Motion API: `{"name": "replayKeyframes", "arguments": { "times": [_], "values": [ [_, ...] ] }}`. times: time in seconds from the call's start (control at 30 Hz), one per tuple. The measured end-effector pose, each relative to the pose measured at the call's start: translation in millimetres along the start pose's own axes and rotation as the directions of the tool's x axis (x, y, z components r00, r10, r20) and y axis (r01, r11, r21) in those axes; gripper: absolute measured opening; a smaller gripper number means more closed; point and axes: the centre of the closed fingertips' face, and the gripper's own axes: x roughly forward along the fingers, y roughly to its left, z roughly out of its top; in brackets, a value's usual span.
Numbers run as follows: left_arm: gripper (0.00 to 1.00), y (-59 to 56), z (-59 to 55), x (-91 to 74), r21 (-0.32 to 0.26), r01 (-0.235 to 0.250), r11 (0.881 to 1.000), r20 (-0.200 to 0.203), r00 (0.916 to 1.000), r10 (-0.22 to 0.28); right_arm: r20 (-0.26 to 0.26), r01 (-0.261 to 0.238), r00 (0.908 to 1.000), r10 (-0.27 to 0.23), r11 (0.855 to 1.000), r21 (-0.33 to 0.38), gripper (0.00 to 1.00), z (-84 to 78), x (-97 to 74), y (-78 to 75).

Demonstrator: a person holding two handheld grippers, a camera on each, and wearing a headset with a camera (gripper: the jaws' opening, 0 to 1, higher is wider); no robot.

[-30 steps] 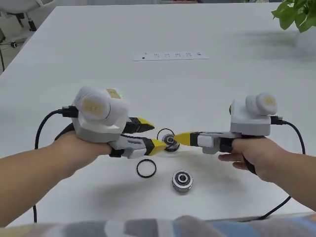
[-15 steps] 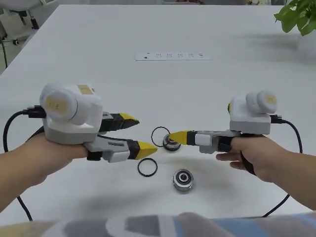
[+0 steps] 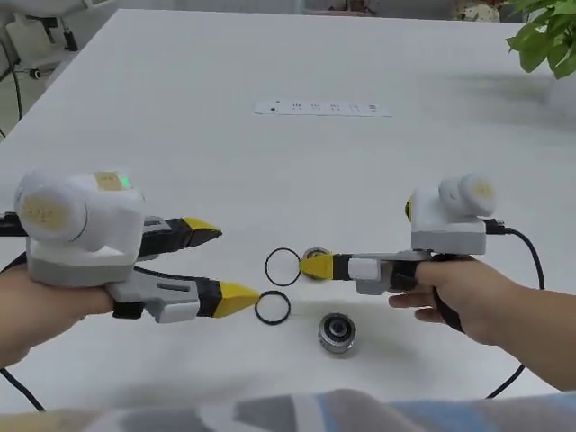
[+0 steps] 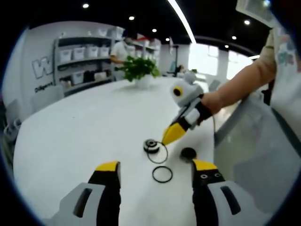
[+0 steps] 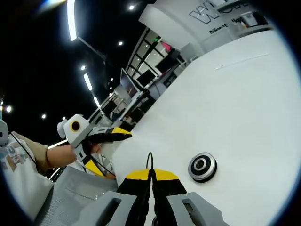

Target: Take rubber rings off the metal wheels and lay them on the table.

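While the right gripper [image 3: 310, 265] is pinching a rubber ring [image 3: 282, 267] and the left gripper [image 3: 236, 264] is gaping wide at its nine o'clock, lowering it flat before releasing is looking wisest.

Bright overhead light; soft shadows; fisheye warp at edges.

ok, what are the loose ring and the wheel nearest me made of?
The loose ring is thin and matte black with no glint, so likely rubber. The wheel has a bright silvery rim with highlights and a dark centre, so probably steel.
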Motion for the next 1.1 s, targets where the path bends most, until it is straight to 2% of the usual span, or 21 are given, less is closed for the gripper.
{"name": "replayKeyframes", "arguments": {
  "times": [0.3, 0.6, 1.1],
  "values": [
    [0.65, 1.3, -2.1, -10.4, -0.026, -0.014, 1.0, 0.022, 0.9997, 0.015, -0.068, -0.01, 0.9976, 0.014, 0.999, 0.052, 0.0, -14.6, 10.8, 1.5],
    [0.64, 3.9, -6.8, -16.2, -0.037, -0.03, 0.999, 0.022, 0.9993, 0.031, -0.142, 0.02, 0.9898, -0.007, 0.996, 0.091, 0.0, -31.0, 19.0, -5.3],
    [0.63, 7.9, -12.7, -20.6, -0.054, -0.046, 0.998, 0.015, 0.9988, 0.046, -0.17, 0.061, 0.9846, -0.041, 0.992, 0.111, 0.0, -39.5, 18.5, -14.0]
  ]
}}
